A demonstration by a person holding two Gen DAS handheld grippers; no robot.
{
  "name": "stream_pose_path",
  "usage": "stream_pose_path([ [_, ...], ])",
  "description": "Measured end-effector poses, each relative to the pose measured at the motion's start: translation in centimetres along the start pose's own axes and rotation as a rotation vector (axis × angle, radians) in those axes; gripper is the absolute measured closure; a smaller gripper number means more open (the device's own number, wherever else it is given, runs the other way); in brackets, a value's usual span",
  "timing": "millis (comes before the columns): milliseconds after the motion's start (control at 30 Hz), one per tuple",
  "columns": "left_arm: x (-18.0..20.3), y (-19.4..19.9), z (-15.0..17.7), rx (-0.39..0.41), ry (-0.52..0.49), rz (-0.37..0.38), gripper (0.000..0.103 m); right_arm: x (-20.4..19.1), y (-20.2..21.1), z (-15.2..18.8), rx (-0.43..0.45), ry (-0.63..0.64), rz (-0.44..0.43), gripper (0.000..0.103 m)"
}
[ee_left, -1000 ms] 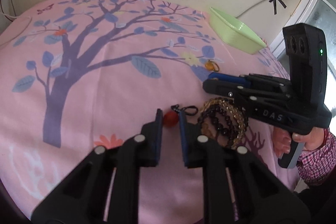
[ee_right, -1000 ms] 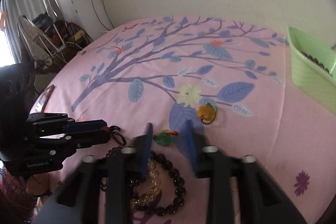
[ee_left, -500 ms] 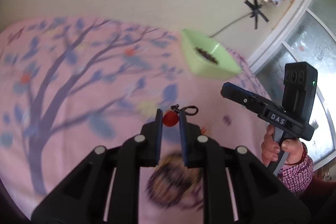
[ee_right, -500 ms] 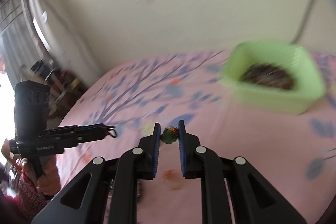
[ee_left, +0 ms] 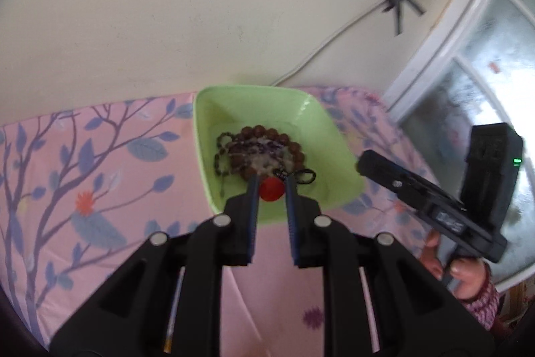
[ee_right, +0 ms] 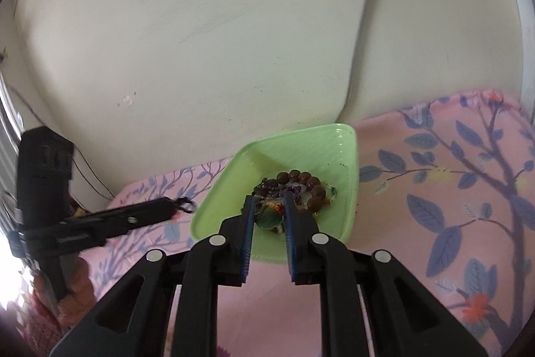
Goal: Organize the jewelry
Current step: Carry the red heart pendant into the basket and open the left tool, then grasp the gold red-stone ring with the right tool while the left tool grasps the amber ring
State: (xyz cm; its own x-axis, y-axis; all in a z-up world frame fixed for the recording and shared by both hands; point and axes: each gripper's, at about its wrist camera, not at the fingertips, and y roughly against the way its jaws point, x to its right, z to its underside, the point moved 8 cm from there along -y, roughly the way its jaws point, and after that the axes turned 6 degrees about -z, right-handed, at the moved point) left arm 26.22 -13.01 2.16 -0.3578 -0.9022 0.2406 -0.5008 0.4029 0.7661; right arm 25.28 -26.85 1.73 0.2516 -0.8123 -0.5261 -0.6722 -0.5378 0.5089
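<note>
Now both tongs grip charms, red pendant (ee_left: 270, 189) and green pendant (ee_right: 269, 219), over the green tray (ee_left: 234, 99).

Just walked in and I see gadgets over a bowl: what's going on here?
A person is sorting jewelry with a handheld gripper in each hand. The left gripper is shut on a red pendant, the right gripper on a green pendant. Both hang over the green bowl, which already holds beaded bracelets, on a pink cloth. Neither pendant is released yet.
</note>
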Motion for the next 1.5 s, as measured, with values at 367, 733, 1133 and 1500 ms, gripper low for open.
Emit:
stream_pose_path([
  [367, -1.2, 0.3, 0.3, -0.010, 0.004, -0.021, 0.088, -1.1, 0.4, 0.4, 0.021, -0.008, -0.041, 0.089],
  [733, -8.7, 8.1, 8.2, 0.054, 0.072, -0.122, 0.086, -6.5, -0.4, 8.5, -0.159, 0.099, -0.099, 0.089],
  [1133, -8.8, 5.8, 13.6, 0.003, 0.083, -0.127, 0.064, -12.6, -2.4, 17.1, -0.324, 0.342, -0.056, 0.089],
  [1500, -8.1, 3.8, 15.2, -0.009, -0.018, -0.229, 0.064, -13.5, -4.7, 18.5, -0.390, 0.463, 0.015, 0.089],
])
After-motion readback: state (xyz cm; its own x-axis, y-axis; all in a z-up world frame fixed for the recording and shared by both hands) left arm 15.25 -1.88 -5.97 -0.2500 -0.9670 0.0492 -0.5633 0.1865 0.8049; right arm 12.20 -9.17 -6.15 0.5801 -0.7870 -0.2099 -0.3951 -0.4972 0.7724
